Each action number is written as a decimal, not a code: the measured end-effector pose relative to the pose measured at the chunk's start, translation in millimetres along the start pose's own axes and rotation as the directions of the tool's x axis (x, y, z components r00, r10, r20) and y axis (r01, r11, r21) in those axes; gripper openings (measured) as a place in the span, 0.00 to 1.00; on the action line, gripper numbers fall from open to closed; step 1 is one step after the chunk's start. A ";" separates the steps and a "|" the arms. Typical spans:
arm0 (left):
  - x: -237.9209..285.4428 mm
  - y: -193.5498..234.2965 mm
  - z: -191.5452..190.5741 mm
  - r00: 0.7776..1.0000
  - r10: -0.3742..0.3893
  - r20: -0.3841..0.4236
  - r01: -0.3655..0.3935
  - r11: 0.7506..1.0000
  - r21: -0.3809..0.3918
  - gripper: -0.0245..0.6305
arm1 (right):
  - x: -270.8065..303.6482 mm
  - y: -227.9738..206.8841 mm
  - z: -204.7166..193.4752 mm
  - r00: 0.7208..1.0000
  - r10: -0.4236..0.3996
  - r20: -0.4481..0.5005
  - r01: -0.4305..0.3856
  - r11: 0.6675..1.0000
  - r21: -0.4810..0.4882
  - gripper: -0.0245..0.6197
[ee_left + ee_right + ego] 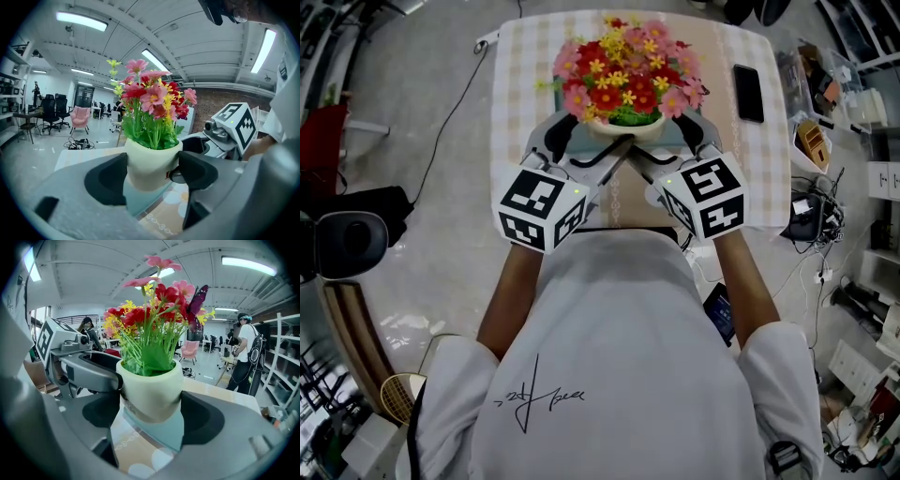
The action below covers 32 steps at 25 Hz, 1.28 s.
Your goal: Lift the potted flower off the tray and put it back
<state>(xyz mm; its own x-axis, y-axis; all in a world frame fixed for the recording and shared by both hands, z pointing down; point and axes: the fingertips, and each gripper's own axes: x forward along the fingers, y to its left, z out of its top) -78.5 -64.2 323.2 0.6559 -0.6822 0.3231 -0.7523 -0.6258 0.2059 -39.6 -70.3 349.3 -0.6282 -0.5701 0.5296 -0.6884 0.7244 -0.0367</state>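
Note:
The potted flower [619, 80] is a cream pot [151, 161] full of red, pink and yellow blooms. It stands upright at the near edge of the table, directly over a pale teal tray [164, 432]. Whether its base touches the tray I cannot tell. My left gripper [586, 141] comes in from the left and is shut on the pot, its dark pads [107, 180] pressed against the sides. From the right, my right gripper [667, 141] clasps the same pot [150, 390], with its pads [201, 420] against it.
The table [517, 94] has a checked cloth, and a black phone [748, 92] lies at its right side. Boxes and cables [814, 141] crowd the floor to the right. A dark chair [347, 239] sits to the left. A person [244, 350] stands far off.

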 end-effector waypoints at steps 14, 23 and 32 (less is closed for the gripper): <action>8.8 -1.5 -0.1 1.000 -0.010 0.015 0.011 1.000 -0.012 0.57 | -1.1 -8.2 -1.3 1.000 -0.019 0.012 0.019 1.000 -0.020 0.67; 22.3 0.0 -1.9 1.000 -0.007 -0.010 0.007 1.000 -0.004 0.57 | 3.6 -19.3 -4.0 1.000 -0.016 0.006 0.016 1.000 -0.010 0.67; 36.8 -4.3 -7.6 0.999 -0.013 -0.045 0.012 1.000 -0.011 0.57 | 3.2 -32.0 -14.7 1.000 -0.007 -0.008 0.008 1.000 0.005 0.67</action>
<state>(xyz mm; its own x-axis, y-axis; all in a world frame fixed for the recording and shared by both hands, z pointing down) -51.6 -83.7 341.2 0.6620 -0.6567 0.3613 -0.7449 -0.6300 0.2197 -14.3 -89.6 364.7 -0.6201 -0.5723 0.5366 -0.6949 0.7181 -0.0371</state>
